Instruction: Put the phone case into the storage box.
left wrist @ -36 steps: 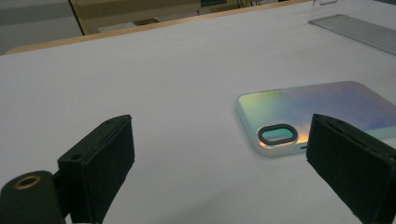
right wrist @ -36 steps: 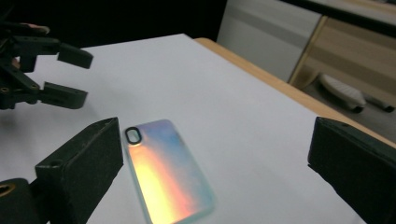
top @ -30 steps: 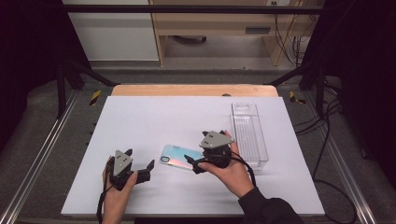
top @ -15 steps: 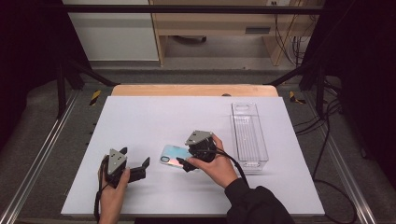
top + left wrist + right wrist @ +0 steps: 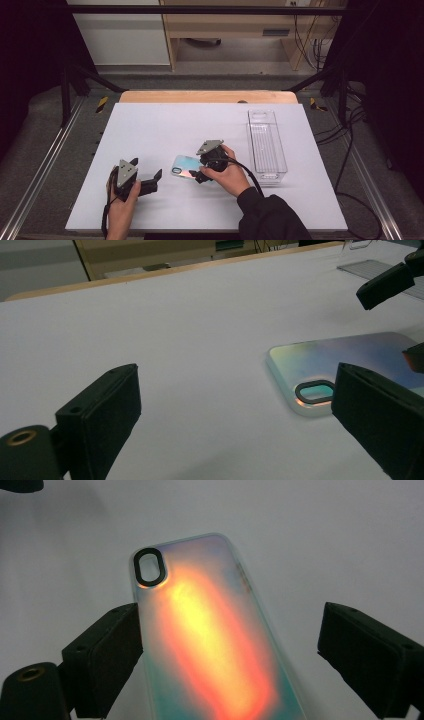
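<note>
On the smooth white counter [image 5: 165, 125], your right hand-held gripper [image 5: 197, 176] has just been closing, jaws astride the glossy, round-cornered phone case [image 5: 210, 635], right pad apart; your left hand-held gripper [image 5: 152, 181], at nine o'clock, gapes empty.

A clear plastic rectangular bin [image 5: 267, 145] is seen lying lengthwise on the right side of the white desk [image 5: 165, 125], open side up, with nothing visible inside. A light wooden strip [image 5: 207, 96] is seen along the desk's far edge. Aluminium rails [image 5: 42, 167] are run along both sides on grey flooring. A pale wooden shelf unit [image 5: 235, 30] and a white cabinet [image 5: 120, 35] are placed beyond the desk. Black cables [image 5: 350, 135] are trailed at the right.
</note>
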`<state>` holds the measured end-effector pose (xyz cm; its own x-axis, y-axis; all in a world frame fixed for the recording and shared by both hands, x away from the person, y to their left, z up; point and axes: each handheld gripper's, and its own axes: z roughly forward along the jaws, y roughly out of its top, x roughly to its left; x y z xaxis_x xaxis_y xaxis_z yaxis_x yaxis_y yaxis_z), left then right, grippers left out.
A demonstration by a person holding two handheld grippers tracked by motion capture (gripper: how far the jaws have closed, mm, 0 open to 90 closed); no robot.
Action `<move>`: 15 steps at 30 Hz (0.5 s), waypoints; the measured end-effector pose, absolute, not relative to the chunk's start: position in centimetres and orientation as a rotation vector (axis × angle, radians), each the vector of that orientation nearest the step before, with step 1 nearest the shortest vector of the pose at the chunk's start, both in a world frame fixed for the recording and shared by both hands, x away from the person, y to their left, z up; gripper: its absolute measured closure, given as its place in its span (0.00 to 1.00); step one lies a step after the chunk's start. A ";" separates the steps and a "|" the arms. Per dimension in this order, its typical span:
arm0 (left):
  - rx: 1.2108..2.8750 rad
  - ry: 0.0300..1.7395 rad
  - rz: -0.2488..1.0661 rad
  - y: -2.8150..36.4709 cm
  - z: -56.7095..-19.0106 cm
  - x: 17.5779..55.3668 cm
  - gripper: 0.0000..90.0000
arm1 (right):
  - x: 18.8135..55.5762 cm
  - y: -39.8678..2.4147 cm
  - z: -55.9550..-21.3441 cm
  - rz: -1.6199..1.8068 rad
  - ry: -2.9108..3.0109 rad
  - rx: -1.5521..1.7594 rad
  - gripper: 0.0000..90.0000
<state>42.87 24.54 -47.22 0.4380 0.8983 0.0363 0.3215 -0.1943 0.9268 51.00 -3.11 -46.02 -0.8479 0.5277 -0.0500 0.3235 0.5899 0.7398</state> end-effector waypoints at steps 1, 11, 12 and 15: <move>1.737 1.057 0.758 24.5 -47.2 42.9 0.06 | 51.0 -3.1 -46.1 1.114 2.566 0.699 0.13; 1.745 1.051 0.748 24.4 -47.2 42.9 0.06 | 51.5 -2.7 -47.3 1.079 2.635 0.700 0.13; 1.745 1.050 0.747 24.4 -47.3 42.9 0.06 | 51.5 -2.7 -47.4 1.081 2.639 0.695 0.13; 1.748 1.048 0.744 24.4 -47.2 42.9 0.06 | 51.5 -2.6 -47.5 1.065 2.655 0.675 0.13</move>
<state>42.87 24.43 -47.24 0.4515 0.8916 0.0334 0.3250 -0.1992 0.9245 51.47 -2.58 -47.51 -0.8751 0.4837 -0.0167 0.3380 0.6356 0.6941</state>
